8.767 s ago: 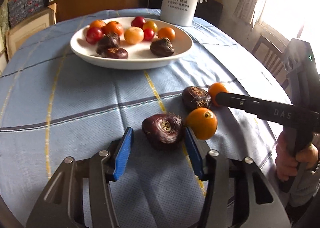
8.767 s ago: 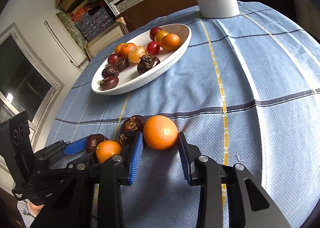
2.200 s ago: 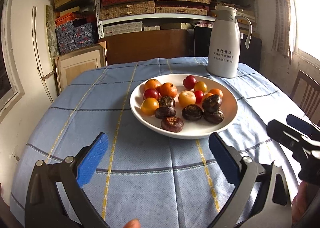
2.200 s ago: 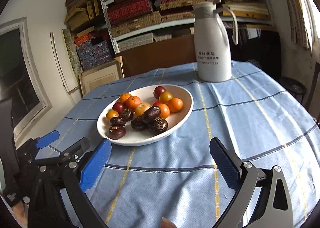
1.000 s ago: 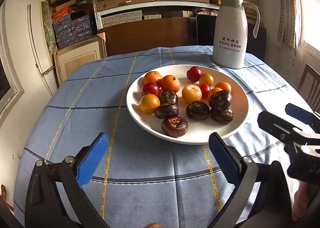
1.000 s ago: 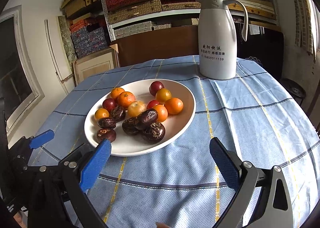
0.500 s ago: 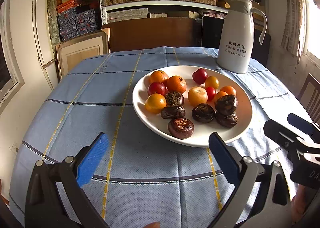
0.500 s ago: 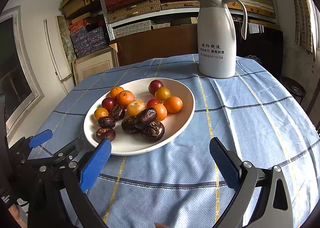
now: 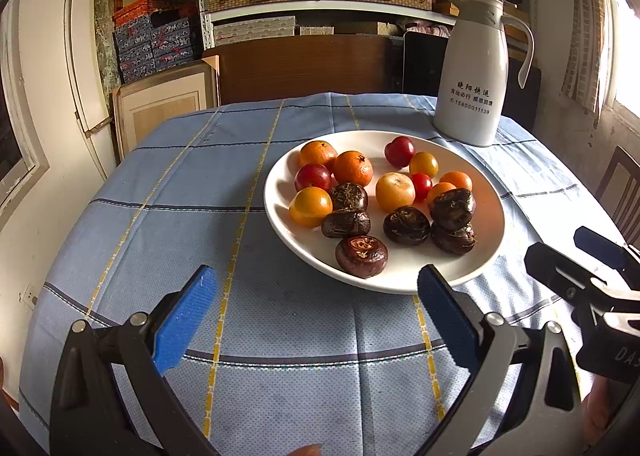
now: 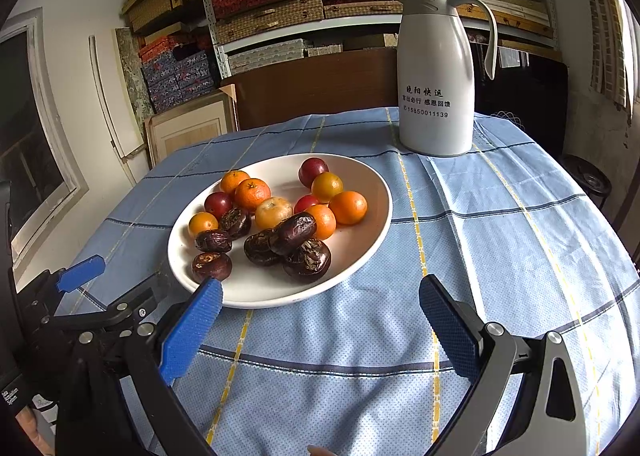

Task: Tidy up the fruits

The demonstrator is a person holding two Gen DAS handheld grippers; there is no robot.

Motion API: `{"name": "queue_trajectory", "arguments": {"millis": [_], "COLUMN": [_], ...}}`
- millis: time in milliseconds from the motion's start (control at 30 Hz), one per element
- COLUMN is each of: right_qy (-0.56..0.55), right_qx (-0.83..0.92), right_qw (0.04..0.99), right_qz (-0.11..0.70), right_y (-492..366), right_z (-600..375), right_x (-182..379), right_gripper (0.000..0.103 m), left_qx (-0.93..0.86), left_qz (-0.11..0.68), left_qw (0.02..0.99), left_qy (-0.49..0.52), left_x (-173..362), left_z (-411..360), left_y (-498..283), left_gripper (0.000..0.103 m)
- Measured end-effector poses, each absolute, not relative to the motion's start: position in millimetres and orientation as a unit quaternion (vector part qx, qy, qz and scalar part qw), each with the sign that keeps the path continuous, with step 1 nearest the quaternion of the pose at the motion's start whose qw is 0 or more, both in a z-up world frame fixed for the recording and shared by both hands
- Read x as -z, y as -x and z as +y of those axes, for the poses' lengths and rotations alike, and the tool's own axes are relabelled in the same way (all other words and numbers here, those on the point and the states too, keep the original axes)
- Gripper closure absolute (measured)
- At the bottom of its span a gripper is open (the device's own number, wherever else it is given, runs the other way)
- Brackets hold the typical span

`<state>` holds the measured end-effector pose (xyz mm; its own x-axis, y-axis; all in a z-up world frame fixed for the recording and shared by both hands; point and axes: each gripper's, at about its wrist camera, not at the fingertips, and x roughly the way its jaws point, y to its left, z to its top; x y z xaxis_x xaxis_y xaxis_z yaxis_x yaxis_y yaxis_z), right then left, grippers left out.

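A white oval plate [image 9: 490,191] [image 10: 372,228] sits on the blue checked tablecloth and holds several oranges [image 9: 353,167], red plums [image 9: 313,177] and dark water chestnuts [image 9: 361,256]. My left gripper [image 9: 316,316] is open and empty, held above the cloth just in front of the plate. My right gripper [image 10: 320,328] is open and empty, in front of the plate's near rim. The right gripper also shows at the right edge of the left wrist view [image 9: 588,268], and the left gripper at the lower left of the right wrist view [image 10: 104,288].
A tall white thermos jug [image 9: 474,71] [image 10: 436,71] stands behind the plate at the far right of the table. Shelves of boxes and a wooden cabinet fill the back wall. A chair back [image 9: 620,183] stands by the table's right side.
Both grippers have stayed open and empty and shifted only slightly; the plate sits a bit further right in the left wrist view. The fruit that lay loose on the cloth earlier now lies in the plate.
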<state>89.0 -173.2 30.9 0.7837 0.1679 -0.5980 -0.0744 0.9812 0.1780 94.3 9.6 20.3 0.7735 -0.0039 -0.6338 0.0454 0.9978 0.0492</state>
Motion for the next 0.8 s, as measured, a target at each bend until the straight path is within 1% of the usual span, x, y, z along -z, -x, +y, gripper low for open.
{"name": "queue_trajectory", "arguments": {"millis": [800], "right_qy": [-0.07], "right_qx": [-0.065], "right_qw": [0.941], "right_qz": [0.323], "right_y": [-88.0], "right_z": [-171.1], "right_x": [-30.7], "right_gripper": [0.004], "left_qx": [0.014], "left_qz": [0.338], "left_qw": [0.941], "left_qy": [-0.033], "left_x": [-19.0], "left_z": [9.2], "left_y": [-94.2], "left_gripper": [0.004]}}
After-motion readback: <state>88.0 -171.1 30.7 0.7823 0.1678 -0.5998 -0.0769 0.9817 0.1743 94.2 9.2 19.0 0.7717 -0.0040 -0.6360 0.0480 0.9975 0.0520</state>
